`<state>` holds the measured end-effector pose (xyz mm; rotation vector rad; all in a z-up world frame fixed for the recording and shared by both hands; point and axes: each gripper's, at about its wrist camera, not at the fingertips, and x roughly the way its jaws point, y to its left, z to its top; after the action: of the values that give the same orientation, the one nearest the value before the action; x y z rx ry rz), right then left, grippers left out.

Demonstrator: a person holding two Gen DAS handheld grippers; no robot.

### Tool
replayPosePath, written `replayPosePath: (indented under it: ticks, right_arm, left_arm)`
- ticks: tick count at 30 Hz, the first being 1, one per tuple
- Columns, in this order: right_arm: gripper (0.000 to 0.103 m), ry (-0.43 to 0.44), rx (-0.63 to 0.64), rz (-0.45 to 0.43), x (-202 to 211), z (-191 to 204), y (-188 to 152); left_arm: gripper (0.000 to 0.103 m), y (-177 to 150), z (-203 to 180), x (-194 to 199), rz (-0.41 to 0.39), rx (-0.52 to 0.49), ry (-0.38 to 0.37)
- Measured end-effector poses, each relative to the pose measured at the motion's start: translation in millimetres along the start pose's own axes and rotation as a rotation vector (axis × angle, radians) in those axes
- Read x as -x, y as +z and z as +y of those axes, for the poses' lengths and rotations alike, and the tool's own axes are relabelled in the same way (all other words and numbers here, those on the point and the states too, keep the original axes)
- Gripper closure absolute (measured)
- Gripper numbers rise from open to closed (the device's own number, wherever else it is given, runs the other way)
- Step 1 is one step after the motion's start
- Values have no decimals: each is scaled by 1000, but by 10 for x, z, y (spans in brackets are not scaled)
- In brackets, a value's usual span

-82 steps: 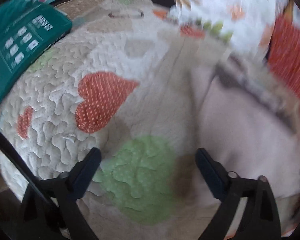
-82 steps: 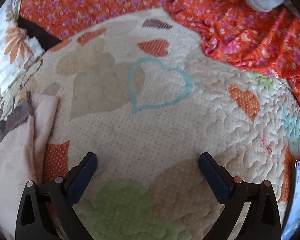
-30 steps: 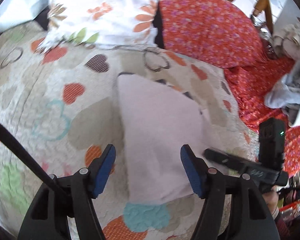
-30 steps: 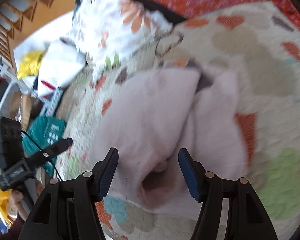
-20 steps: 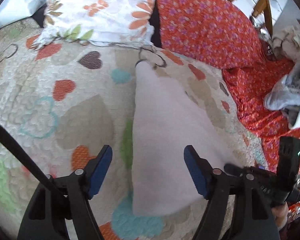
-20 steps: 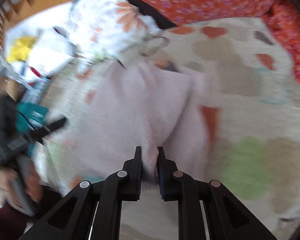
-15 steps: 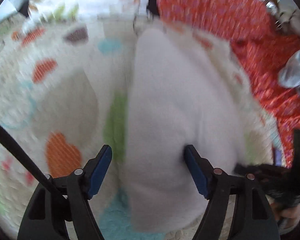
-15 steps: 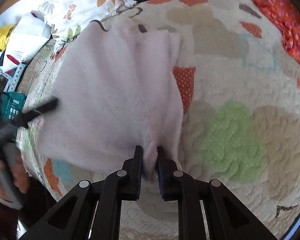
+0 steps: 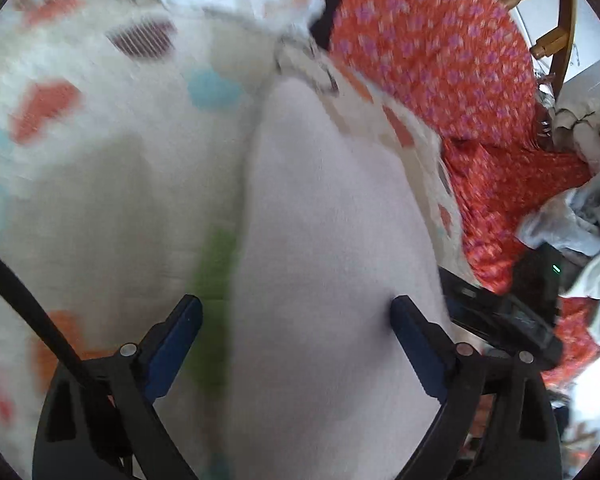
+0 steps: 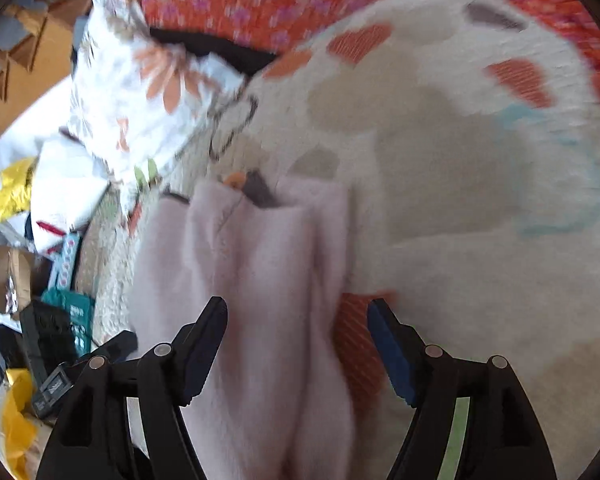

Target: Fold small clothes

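Observation:
A pale pink fleece garment (image 9: pixel 332 240) lies folded lengthwise on the heart-patterned quilt (image 9: pixel 100 184). My left gripper (image 9: pixel 296 316) hovers low over its near end, jaws opening wide; its fingertips press nothing. In the right wrist view the same garment (image 10: pixel 268 272) shows long folds and a dark collar patch at its far end. My right gripper (image 10: pixel 298 318) has its jaws opening; the cloth lies between them but the pads no longer pinch it. The right gripper's black body (image 9: pixel 500 316) shows at the garment's right edge in the left wrist view.
A floral white pillow (image 10: pixel 140 92) and an orange flowered bedcover (image 9: pixel 440 52) lie beyond the garment. A heap of other clothes (image 9: pixel 580 208) sits at the right. Boxes, a teal packet (image 10: pixel 74 312) and yellow bags crowd the floor beside the bed. A wooden chair (image 9: pixel 556 24) stands behind.
My right gripper, which was shut on a pinch of the pink garment, has let it go and opened. My left gripper has sunk closer to the garment and opened wider.

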<state>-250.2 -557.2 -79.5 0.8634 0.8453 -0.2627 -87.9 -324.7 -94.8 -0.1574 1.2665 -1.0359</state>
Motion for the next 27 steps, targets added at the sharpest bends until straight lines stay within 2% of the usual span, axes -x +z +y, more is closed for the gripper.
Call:
replayPosePath:
  ticks: [1,2,3,4,5,6,8,9,11,12,14,15,16,19,22,23,25,27]
  right_arm:
    - [42,-2,10,9,-127,57,8]
    - [58,-15,9,7,-179,96,21]
    - [79,11,-1,6,-200,157,45]
    - [79,39,-6,9,-191,220,73]
    - [80,57,10,-7,-160,305,102]
    - [81,74,41,-30,-98,422,155]
    - [82,119,78,-89,92,605,228]
    - [82,112,91,-114,139,650,271]
    - [78,-13,130,-174,128,674,317]
    - [69,-72,130,-180,90,651,296]
    - [66,-171,105,-158,27,538,304]
    - [66,-179,87,-154,65,480,316]
    - [66,-165,69,-163,128,442,318]
    - [64,-99,33,-248,419,424,281]
    - [51,-17,14,-282,615,407,128]
    - [46,10,7,-255,633,400,86]
    - [46,52,18,-136,519,429,-56]
    - [46,46,34,-60,447,451,-275]
  left_arm:
    - [6,-33,-68,-34,-15,-35,25]
    - [13,-75,-137,-64,-3,-73,39]
    - [39,-82,-223,-69,22,-118,55]
    - [45,-82,-256,-29,31,-129,80]
    - [58,-47,-283,52,36,-124,64]
    - [63,-9,-299,125,36,-117,46]
    - [63,118,-384,320,6,-133,69]
    - [63,193,-433,407,-18,-148,99]
    - [57,307,-450,442,-33,-148,148]
    - [50,353,-428,387,-26,-142,199]
    - [48,354,-354,221,4,-141,308]
    - [48,332,-305,166,17,-145,345]
    - [48,310,-244,185,7,-144,343]
    - [43,210,-66,432,-44,-77,238]
    - [37,18,86,737,-89,-18,201]
    - [35,-23,121,811,-100,-17,203]
    - [32,-168,183,976,-137,-22,225]
    - [28,-281,226,1064,-165,-29,246]
